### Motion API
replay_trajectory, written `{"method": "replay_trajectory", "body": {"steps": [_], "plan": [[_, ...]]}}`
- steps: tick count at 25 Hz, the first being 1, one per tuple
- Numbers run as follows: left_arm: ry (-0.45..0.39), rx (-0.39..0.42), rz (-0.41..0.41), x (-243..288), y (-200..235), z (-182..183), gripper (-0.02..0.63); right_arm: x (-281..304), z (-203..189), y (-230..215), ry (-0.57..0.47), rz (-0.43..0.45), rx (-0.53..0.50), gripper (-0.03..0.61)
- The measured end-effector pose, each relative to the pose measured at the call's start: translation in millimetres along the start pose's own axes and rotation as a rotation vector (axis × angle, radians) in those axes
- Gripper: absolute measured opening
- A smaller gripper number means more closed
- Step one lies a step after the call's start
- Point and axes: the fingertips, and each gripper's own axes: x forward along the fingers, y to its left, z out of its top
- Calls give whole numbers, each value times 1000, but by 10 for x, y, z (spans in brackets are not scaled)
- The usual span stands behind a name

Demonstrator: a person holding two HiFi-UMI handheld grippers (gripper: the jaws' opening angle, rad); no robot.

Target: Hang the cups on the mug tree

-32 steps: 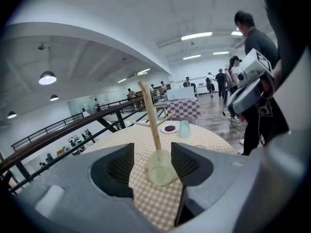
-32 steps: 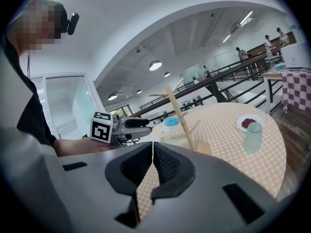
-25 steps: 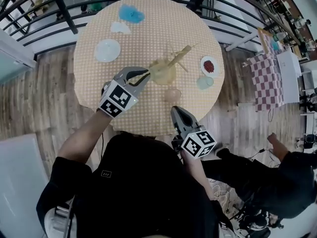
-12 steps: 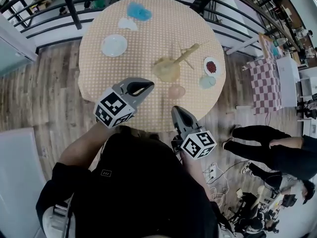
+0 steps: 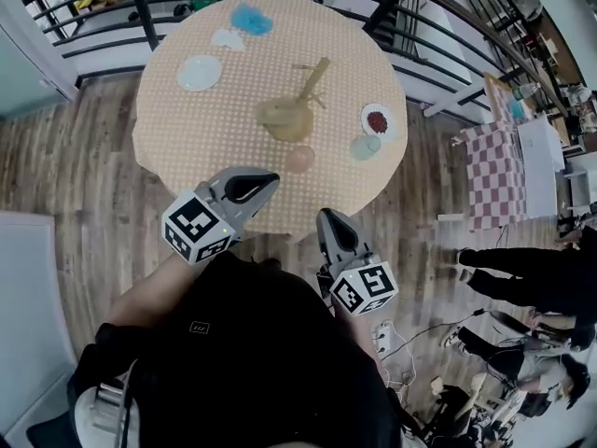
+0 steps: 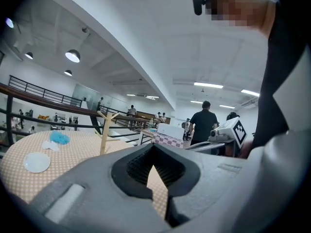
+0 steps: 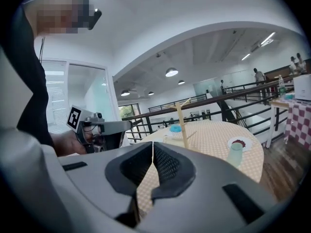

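The wooden mug tree [image 5: 297, 108] stands near the middle of the round checkered table [image 5: 205, 129]; it also shows in the left gripper view as the mug tree [image 6: 103, 130] and in the right gripper view as the mug tree [image 7: 182, 124]. A pink cup [image 5: 299, 159] sits just in front of its base, and a pale green cup [image 5: 365, 147] stands to the right, the same green cup [image 7: 235, 155]. No cup hangs on the tree. My left gripper [image 5: 271, 179] is shut and empty over the table's near edge. My right gripper [image 5: 326, 216] is shut and empty, off the table over the floor.
A small plate with red food [image 5: 378, 119] lies beside the green cup. A white plate [image 5: 200, 73], a white object [image 5: 227, 38] and a blue object [image 5: 250, 19] lie at the far left. A black railing [image 5: 410, 26] runs behind the table. People [image 5: 532, 278] stand at right.
The left gripper has drawn back from the mug tree's base to the table's near edge and its jaws have closed. The whole view has backed away from the table. The right gripper stays shut.
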Motion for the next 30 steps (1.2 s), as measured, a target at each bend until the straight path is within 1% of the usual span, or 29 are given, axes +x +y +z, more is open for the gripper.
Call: {"method": "replay_trajectory", "body": {"steps": [5,10,13,17,20,25,27,30], "plan": [[-33,-35,52,165,-497,-84,6,-516,-154,-264,-27,48,11,17],[-26,-19,89,127,-694,-116,5,-655,-93,-239,-52,98,0,17],[-27,-18,99,53,-670,-117,5,-599,-57,-174,-61,110,-8,17],[-19,-22,93,-15,-624,-94,5,-476,10,-99,-73,129,29,17],[-31,-19,101,-24,-579,-32,5,-411,46,-55,-67,141,14,17],[-55,19,133,-82,-443,65,6,-296,84,-21,-75,145,22,17],[-66,11,131,-134,-398,78,6,-244,82,9,-73,146,21,17],[-78,-21,116,-225,-330,70,6,-155,70,68,-65,140,17,17]]}}
